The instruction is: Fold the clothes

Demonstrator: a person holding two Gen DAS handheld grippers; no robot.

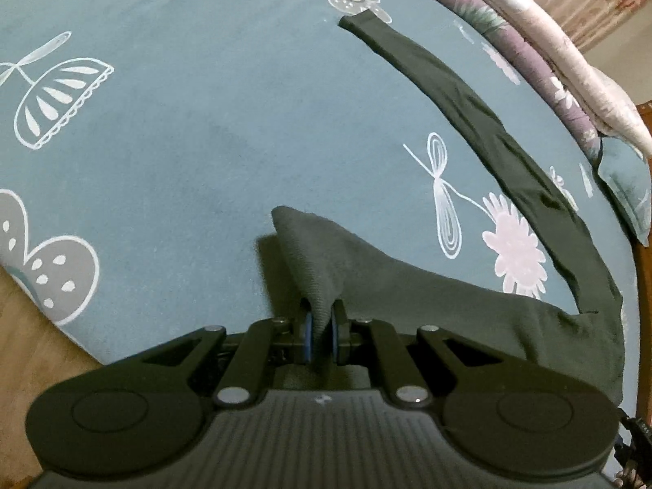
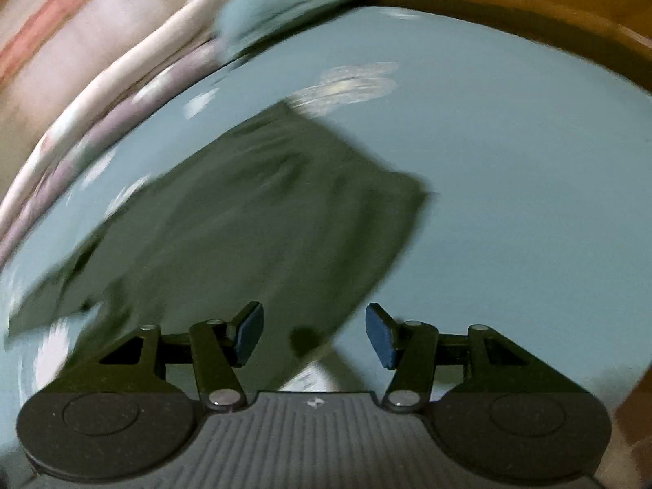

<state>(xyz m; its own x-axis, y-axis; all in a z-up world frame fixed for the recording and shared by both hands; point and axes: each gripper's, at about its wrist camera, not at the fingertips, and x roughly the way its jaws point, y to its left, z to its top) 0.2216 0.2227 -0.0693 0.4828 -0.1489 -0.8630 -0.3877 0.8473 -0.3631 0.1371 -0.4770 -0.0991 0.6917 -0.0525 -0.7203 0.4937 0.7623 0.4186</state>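
Right-wrist view smeared by motion, garment ahead of the fingers without crisp edges, bedsheet print unreadable, in the left-wrist view garment's fold hidden between the fingers, its lower right cut off behind the gripper body

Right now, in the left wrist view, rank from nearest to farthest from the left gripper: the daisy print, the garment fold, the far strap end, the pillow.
1. Garment fold: pinched in the left gripper.
2. Daisy print: right, on the sheet.
3. Pillow: far right edge.
4. Far strap end: top, beside a flower print.
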